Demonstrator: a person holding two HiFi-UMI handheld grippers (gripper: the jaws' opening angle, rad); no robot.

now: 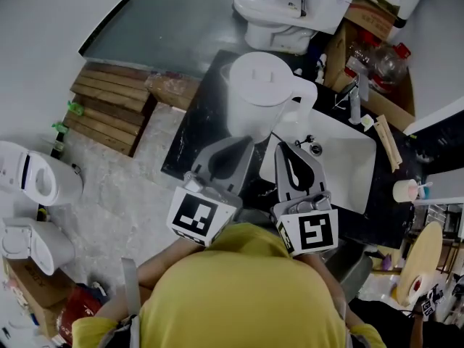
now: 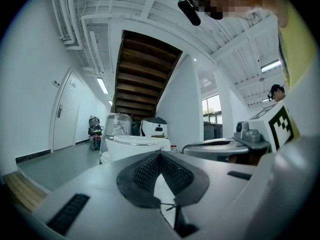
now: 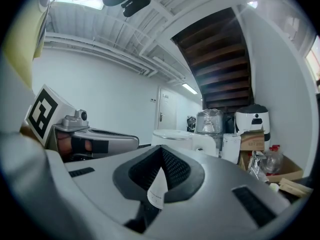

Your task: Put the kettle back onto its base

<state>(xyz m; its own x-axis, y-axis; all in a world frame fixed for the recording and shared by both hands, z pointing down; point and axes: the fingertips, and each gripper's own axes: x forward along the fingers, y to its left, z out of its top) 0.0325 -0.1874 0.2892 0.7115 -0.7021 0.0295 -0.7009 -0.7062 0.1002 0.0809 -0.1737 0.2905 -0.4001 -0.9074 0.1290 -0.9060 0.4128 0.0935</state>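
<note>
A large white kettle (image 1: 257, 85) stands on the black counter (image 1: 192, 133), its handle turned toward the sink. Its body hides whatever is under it, and I see no base beside it. My left gripper (image 1: 233, 151) hangs just short of the kettle's near side, shut and holding nothing. To its right, my right gripper (image 1: 293, 154) points at the handle side, also shut and empty. In the left gripper view the kettle (image 2: 131, 145) rises just beyond the closed left gripper (image 2: 160, 155). In the right gripper view the kettle (image 3: 172, 136) shows past the closed right gripper (image 3: 161, 150).
A white sink (image 1: 351, 169) with a faucet (image 1: 355, 100) lies right of the kettle. A cup (image 1: 406, 191) stands at the counter's right end. Behind are a toilet (image 1: 272, 9) and a cardboard box (image 1: 377, 56) of bottles. Wooden pallets (image 1: 109, 107) lie on the floor at left.
</note>
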